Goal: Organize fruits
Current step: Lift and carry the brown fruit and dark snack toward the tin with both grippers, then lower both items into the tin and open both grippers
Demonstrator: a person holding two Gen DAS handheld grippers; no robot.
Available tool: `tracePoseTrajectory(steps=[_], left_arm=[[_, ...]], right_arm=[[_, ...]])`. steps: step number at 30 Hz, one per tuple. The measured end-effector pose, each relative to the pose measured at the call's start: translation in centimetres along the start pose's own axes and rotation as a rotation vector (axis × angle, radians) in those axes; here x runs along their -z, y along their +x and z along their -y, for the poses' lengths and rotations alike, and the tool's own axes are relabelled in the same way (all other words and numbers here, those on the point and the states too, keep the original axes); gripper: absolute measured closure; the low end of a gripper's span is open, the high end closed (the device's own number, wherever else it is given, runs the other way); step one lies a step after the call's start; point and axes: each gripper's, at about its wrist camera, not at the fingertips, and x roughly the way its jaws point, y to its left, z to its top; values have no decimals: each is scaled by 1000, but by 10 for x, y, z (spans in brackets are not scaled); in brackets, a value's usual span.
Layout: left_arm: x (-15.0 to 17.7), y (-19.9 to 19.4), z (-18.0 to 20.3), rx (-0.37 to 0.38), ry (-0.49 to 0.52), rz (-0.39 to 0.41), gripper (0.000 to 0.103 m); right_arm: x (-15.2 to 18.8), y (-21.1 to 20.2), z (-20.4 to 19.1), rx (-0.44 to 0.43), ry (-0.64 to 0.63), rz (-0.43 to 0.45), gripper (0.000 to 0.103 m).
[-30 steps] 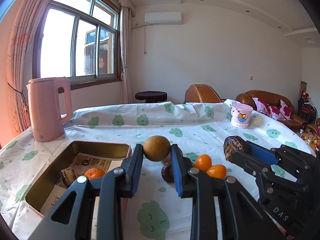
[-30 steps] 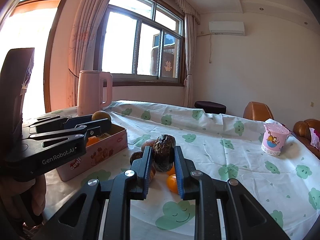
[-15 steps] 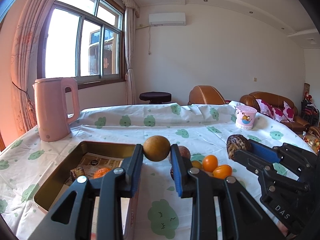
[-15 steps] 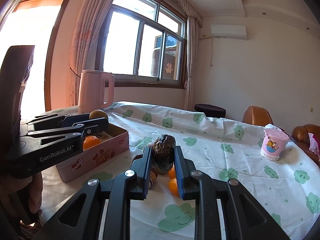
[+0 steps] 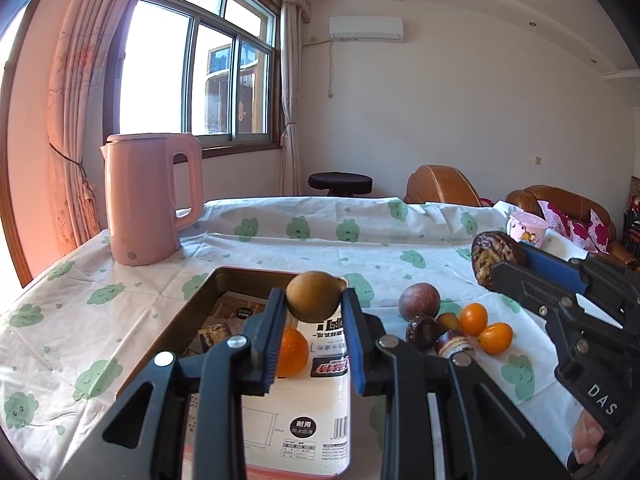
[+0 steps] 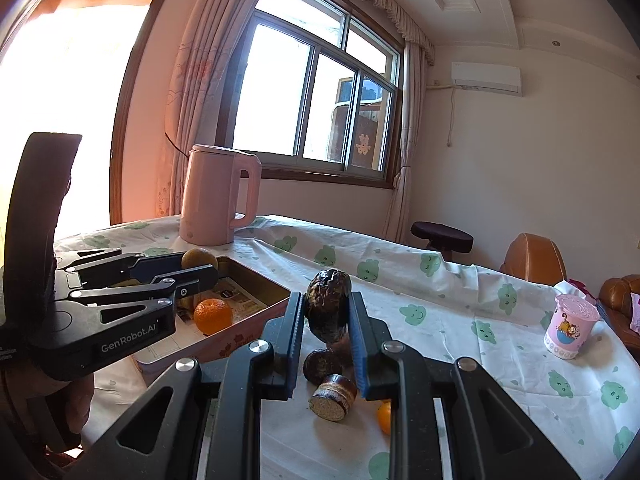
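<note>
Brown fruit (image 5: 313, 297) gripped by left tool (image 5: 311, 322), above tin (image 5: 208, 300)

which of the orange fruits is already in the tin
The larger orange lying on the paper inside the tin. The two small orange fruits lie on the tablecloth outside it.

Domestic room with pale plastered walls. A large multi-pane window (image 5: 192, 80) admits strong daylight, flanked by pink curtains (image 5: 68, 120). A wall-mounted air conditioner (image 5: 366, 28) sits high on the far wall; recessed lights dot the ceiling. Beyond the far edge of the cloth-covered surface (image 5: 320, 248) stand a dark round stool (image 5: 340, 182) and brown leather armchairs (image 5: 440, 186) with floral cushions (image 5: 576, 226).
</note>
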Motion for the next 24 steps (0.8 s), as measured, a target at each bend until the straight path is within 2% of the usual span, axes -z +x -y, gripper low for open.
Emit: tracePoseTrajectory(steps=[11,24], left_arm=[[3,6,-46,-82,-46,-39,74],[11,16,-72,-123,-70,-104,74]], right_arm=[[-16,25,-32,-89,-24,-15,80],[-17,55,-66,-177,-30,-74,80]])
